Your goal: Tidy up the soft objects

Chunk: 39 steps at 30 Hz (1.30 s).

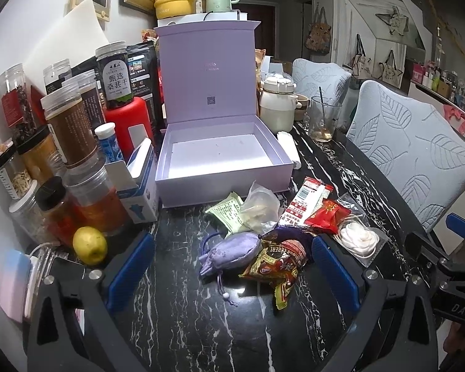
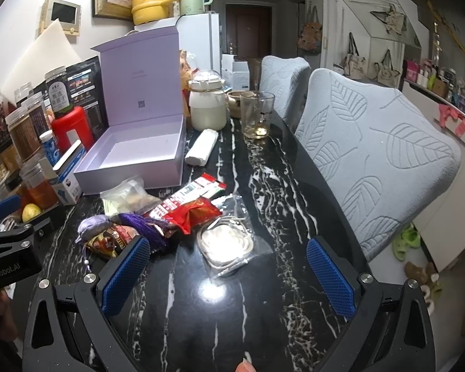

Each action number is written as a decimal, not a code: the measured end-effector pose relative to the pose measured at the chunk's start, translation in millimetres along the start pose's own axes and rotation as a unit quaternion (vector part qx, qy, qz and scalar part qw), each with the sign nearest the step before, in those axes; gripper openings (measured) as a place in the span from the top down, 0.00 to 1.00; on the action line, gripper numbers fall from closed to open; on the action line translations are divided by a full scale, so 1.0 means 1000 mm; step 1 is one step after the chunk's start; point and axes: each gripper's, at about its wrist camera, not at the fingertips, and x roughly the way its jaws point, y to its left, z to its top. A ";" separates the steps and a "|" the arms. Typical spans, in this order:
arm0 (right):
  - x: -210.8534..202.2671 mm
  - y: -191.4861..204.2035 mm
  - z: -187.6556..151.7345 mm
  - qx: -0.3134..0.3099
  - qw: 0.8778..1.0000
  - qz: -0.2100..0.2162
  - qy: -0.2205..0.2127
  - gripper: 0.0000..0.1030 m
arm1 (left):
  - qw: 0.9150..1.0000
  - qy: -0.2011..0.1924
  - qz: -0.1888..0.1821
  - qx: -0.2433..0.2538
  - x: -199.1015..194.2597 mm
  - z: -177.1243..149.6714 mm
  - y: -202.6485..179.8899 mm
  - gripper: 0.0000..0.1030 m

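1. The lilac box [image 1: 223, 158] stands open on the dark marbled surface [image 1: 201, 316], its lid upright at the back, and its floor is bare: by my judgement nothing has been sorted yet.
2. All the soft things lie in one heap just in front of the box: a lavender sachet [image 1: 232, 252], a snack packet [image 1: 279, 263] touching it, a red pouch [image 1: 327, 215], a green paper packet [image 1: 228, 214], a clear bag [image 1: 260, 206] and a bagged white flower [image 2: 224, 243].
3. The left gripper [image 1: 232, 276] hovers over the sachet and snack packet, fingers spread wide and grasping nothing.
4. The right gripper [image 2: 229, 277] sits near the bagged flower, fingers likewise released and empty.
5. Left to do, as I judge it: every piece still needs moving into the box.
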 end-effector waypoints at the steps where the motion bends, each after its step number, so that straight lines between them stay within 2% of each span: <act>1: 0.000 0.000 0.000 0.000 1.000 0.000 0.000 0.00 | 1.000 0.000 0.000 0.000 0.000 0.000 0.000 0.00; 39: 0.000 -0.001 -0.002 -0.002 1.000 0.005 -0.002 0.00 | 1.000 -0.001 -0.008 0.008 -0.003 0.001 -0.006 0.00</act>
